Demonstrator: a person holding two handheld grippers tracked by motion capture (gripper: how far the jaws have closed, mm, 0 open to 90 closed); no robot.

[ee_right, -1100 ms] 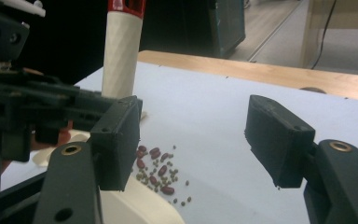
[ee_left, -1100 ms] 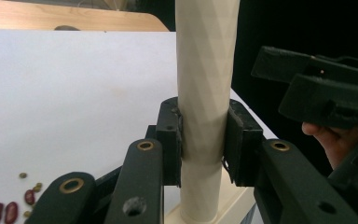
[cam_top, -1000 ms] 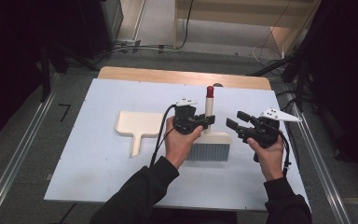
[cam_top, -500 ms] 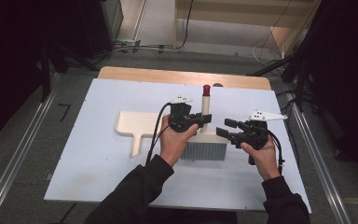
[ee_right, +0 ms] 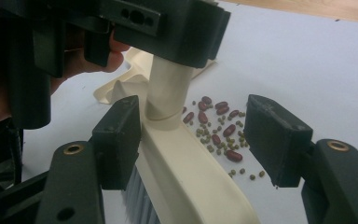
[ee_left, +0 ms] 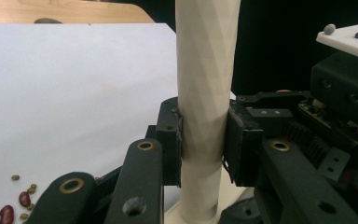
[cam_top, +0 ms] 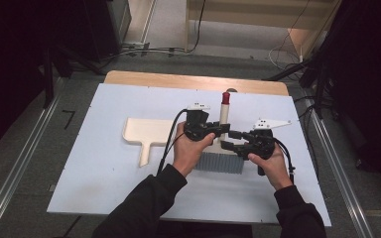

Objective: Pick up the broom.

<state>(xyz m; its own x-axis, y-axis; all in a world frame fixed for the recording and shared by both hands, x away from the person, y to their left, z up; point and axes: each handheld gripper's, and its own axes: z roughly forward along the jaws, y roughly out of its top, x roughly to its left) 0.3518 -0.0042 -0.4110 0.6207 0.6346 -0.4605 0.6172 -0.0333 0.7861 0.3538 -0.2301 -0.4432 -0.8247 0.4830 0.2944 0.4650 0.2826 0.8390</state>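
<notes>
Mid-bench (cam_top: 104, 188), open room all round, the brush (cam_top: 222, 161) handle stands upright; left gripper (ee_left: 204, 140) fingers clamp it, right gripper (ee_right: 193, 140) fingers wide astride its head, beans (ee_right: 216, 126) beside.

right gripper (cam_top: 234, 144) moved in beside brush (cam_top: 222, 148)

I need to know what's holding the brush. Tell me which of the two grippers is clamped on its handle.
The left gripper: its jaws press both sides of the cream brush handle. The right gripper stands open, jaws spread around the brush head.

White tabletop (cam_top: 104, 188), cream dustpan (cam_top: 146, 134), scattered red and green beans (ee_right: 216, 126), wooden edge (cam_top: 178, 79)
</notes>
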